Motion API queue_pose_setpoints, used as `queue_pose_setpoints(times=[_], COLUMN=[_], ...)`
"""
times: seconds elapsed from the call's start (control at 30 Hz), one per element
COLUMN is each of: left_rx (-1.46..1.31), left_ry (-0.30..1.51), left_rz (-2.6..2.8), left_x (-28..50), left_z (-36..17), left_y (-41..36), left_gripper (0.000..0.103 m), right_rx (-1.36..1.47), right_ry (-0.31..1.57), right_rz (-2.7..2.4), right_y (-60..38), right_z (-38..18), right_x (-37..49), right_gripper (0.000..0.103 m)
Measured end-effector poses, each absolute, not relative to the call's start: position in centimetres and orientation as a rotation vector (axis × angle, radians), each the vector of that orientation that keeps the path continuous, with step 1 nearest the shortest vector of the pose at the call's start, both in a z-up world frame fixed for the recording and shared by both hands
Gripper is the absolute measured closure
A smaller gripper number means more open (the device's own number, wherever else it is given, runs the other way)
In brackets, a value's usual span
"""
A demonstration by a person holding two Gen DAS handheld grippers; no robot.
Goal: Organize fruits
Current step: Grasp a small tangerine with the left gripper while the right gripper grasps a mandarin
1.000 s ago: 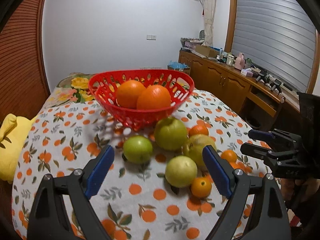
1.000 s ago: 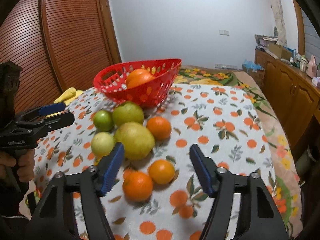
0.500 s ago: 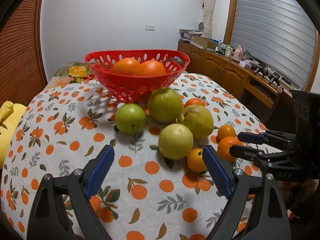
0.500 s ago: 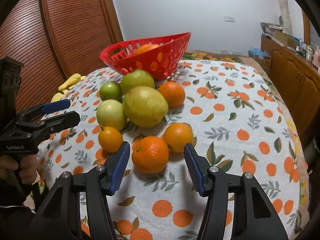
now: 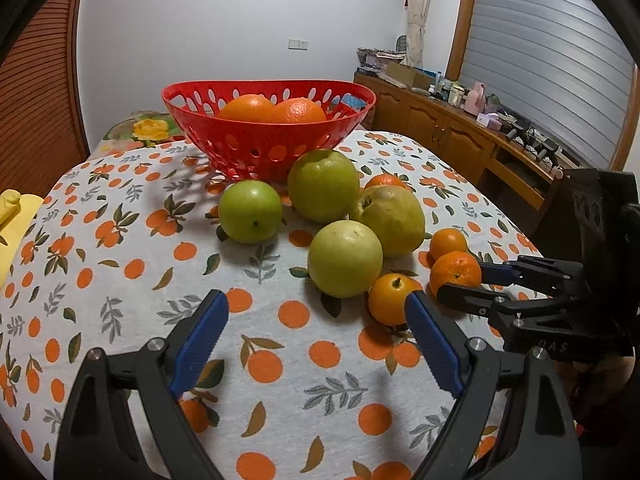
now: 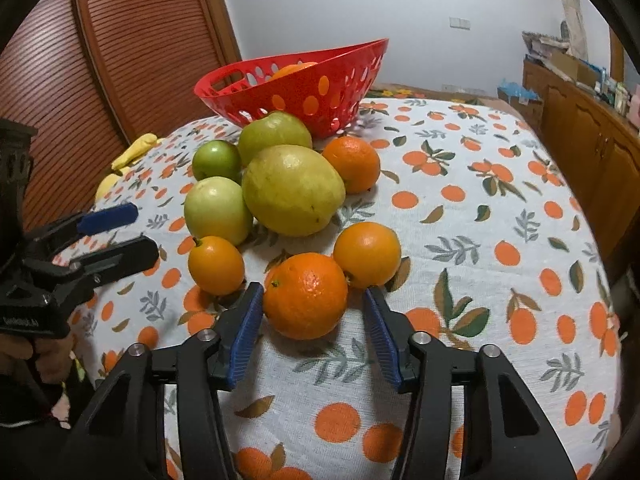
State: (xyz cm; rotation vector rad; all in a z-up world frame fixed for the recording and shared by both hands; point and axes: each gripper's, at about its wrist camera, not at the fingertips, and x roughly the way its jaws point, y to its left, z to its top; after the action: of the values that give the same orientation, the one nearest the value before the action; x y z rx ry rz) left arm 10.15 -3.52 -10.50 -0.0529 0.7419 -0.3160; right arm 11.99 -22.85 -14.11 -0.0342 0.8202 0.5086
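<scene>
A red basket (image 5: 264, 148) (image 6: 304, 92) holds two oranges (image 5: 250, 108) at the table's far side. Several green fruits (image 5: 323, 186) (image 6: 292, 190) and small oranges lie loose in front of it. My right gripper (image 6: 313, 294) is closing around the nearest orange (image 6: 306, 296) (image 5: 455, 270). Its left pad is at the peel, while a small gap shows at the right pad. My left gripper (image 5: 316, 304) stands open low over the cloth with nothing between its fingers. A pale green apple (image 5: 345, 258) and a small orange (image 5: 390, 298) sit just ahead of it.
A tablecloth printed with oranges (image 5: 280, 360) covers the round table. Something yellow (image 5: 12, 216) lies off its left edge. A wooden sideboard (image 5: 460, 148) with clutter runs along the right wall, and a slatted wooden door (image 6: 120, 60) stands behind.
Both grippers have sunk toward the table. The right jaws have narrowed around the nearest orange, which now lies between them. The left jaws stay wide.
</scene>
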Motion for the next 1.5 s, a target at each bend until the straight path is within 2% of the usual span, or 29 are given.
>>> queue_pose_setpoints(times=[0.07,0.43,0.53,0.63,0.7,0.8,0.9,1.2,1.37,1.5], left_rx=[-0.053,-0.053,-0.055,-0.067,-0.071,-0.074,-0.075,-0.083,-0.091,-0.1], left_ry=[0.747,0.767,0.768,0.775,0.789,0.807,0.818,0.848,0.864,0.86], left_rz=[-0.316,-0.342,-0.366,-0.405,-0.427,-0.442,-0.443,-0.44,-0.426,-0.427], left_x=[10.2,10.4,10.4,10.5,10.6,10.7,10.7,11.5,11.7,11.6], left_z=[-10.6,-11.0,-10.9,-10.7,-10.8,-11.1,-11.4,-12.1,-12.6,-12.6], left_y=[-3.6,-4.7,-5.2,-5.9,-6.4,-7.1,-7.6,-8.2,-8.2,-8.1], left_gripper=[0.013,0.014,0.017,0.029,0.042,0.051,0.055,0.056,0.071,0.073], right_rx=[-0.016,0.006,0.012,0.018,0.021,0.029,0.034,0.042,0.041,0.04], right_ry=[0.823,0.775,0.756,0.741,0.735,0.732,0.733,0.737,0.738,0.741], right_rz=[0.529,0.536,0.527,0.513,0.504,0.494,0.489,0.489,0.49,0.493], right_y=[-22.9,-24.1,-24.8,-25.5,-25.8,-26.4,-26.7,-26.9,-26.9,-26.8], right_z=[-14.1,-12.8,-12.1,-11.5,-11.4,-11.3,-11.5,-11.7,-11.7,-11.9], right_x=[12.0,11.2,11.0,11.0,11.0,11.1,11.0,10.9,10.9,11.0], right_gripper=[0.064,0.066,0.066,0.066,0.066,0.066,0.066,0.066,0.066,0.066])
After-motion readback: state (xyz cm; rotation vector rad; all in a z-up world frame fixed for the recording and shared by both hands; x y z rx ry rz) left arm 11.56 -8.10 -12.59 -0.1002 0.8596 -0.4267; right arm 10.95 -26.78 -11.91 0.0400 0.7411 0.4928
